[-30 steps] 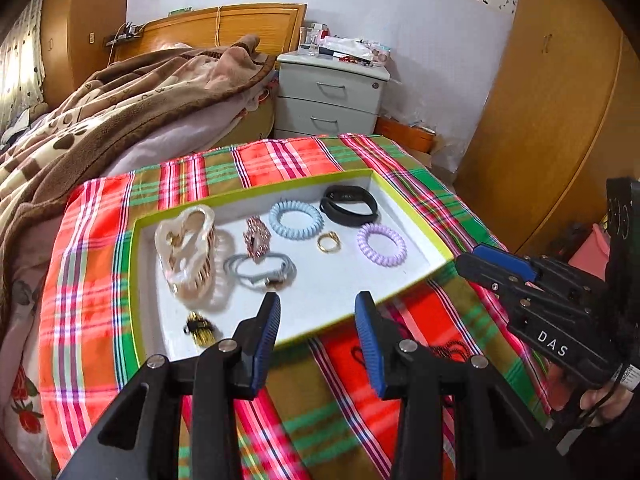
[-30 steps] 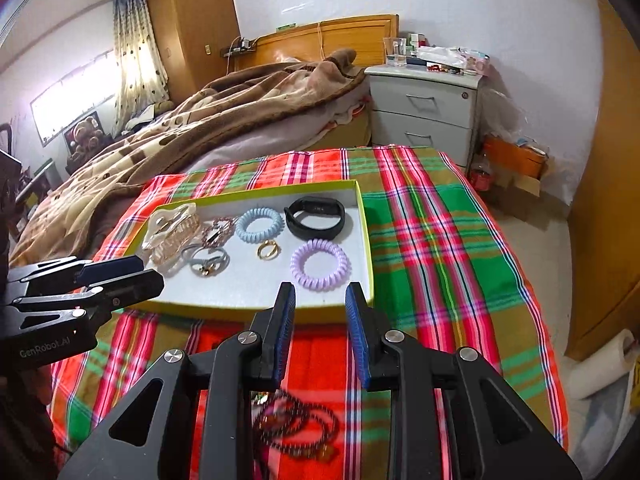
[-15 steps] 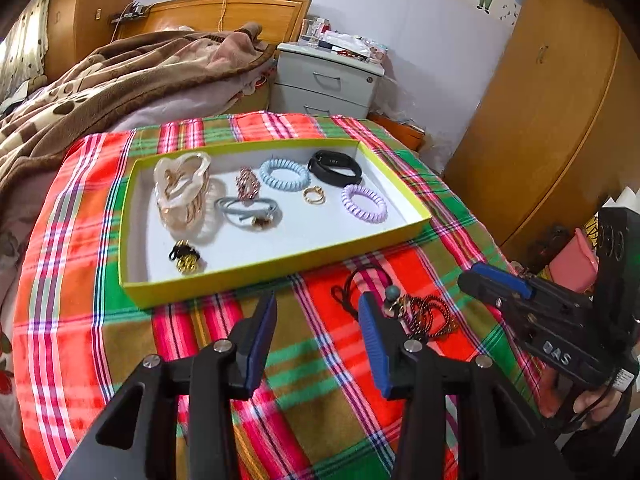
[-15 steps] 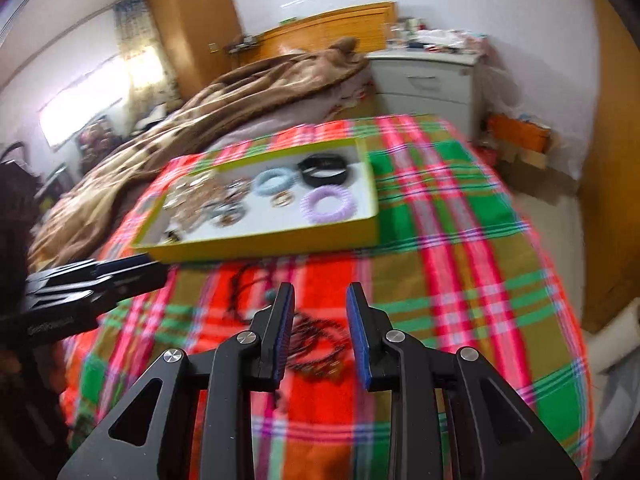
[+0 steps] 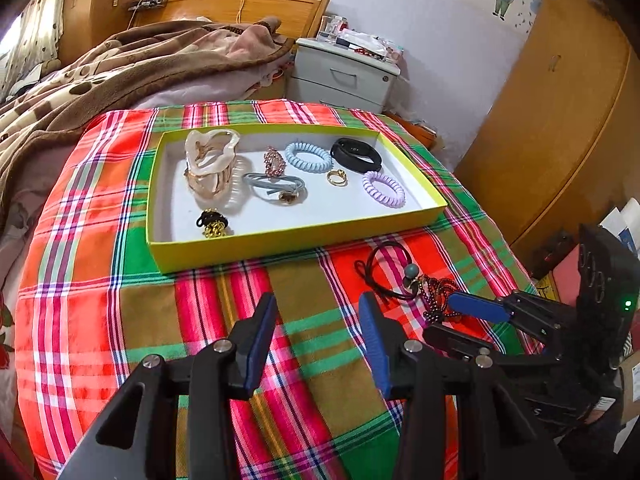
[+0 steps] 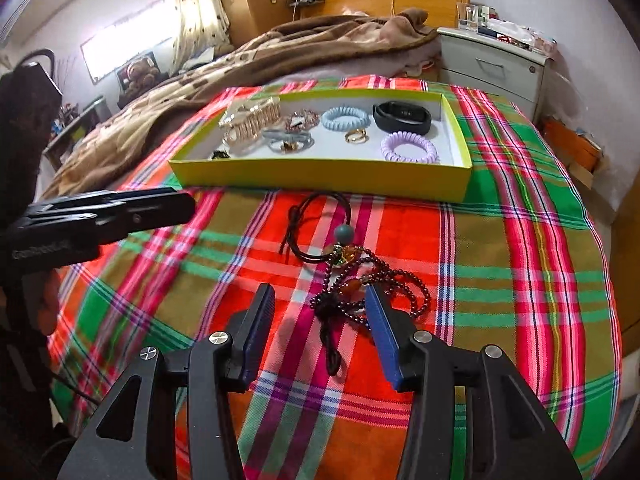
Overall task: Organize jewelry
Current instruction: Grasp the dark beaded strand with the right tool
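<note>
Two grippers near dark beaded necklace [image 6: 362,292] on plaid cloth before yellow tray [image 6: 320,180]: right gripper [image 6: 320,320] nearer, jaws just opened wide astride beads; left gripper [image 5: 316,334] wide, empty.

Tray [image 6: 320,178]: on the surface [image 6: 500,272], bed [image 6: 240,64] behind.
Necklace [image 6: 360,280]: before the tray, on the surface.
Nightstand [image 6: 492,64]: right of the bed.

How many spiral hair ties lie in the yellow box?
2. The blue spiral hair tie lies near the far wall of the box, beside the black band. The purple spiral hair tie lies toward the right corner. None seems hidden.
</note>
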`<control>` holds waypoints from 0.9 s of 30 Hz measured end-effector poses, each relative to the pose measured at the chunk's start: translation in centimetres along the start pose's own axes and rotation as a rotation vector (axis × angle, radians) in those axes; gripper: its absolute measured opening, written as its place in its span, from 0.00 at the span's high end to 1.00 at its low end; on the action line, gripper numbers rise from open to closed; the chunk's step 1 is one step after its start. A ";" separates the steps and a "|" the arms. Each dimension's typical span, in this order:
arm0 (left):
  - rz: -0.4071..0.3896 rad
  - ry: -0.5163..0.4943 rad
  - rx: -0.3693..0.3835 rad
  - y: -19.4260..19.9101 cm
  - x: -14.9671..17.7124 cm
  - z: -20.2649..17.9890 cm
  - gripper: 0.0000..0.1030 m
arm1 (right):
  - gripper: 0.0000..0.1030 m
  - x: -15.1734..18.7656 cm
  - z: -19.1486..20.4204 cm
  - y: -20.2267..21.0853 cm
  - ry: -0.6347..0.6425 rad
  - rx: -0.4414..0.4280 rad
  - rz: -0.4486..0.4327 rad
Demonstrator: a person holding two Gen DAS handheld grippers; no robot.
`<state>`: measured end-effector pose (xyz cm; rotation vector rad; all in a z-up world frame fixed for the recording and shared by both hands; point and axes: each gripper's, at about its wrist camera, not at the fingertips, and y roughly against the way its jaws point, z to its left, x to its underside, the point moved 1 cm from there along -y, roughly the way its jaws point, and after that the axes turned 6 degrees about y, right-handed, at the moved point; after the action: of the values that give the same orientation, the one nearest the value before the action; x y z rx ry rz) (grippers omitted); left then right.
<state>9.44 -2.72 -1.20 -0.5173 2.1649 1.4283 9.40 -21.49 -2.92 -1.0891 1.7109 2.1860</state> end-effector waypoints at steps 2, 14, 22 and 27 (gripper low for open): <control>0.005 0.004 0.003 0.0 0.1 0.2 0.57 | 0.53 0.0 0.2 -0.2 0.019 0.019 0.011; 0.012 0.037 0.010 -0.2 0.3 1.0 0.57 | 0.73 -0.3 0.6 -0.7 0.080 0.130 0.037; 0.025 0.028 0.020 -0.5 0.4 0.5 0.57 | 0.85 0.3 0.1 0.3 0.039 0.129 0.007; 0.040 0.024 0.029 -1.0 0.4 0.1 0.57 | 0.86 0.5 -0.8 1.5 -0.013 0.134 -0.039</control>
<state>9.65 -3.00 -2.20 -0.4857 2.2238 1.4164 8.63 -22.79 -2.13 -1.0632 1.7861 2.0182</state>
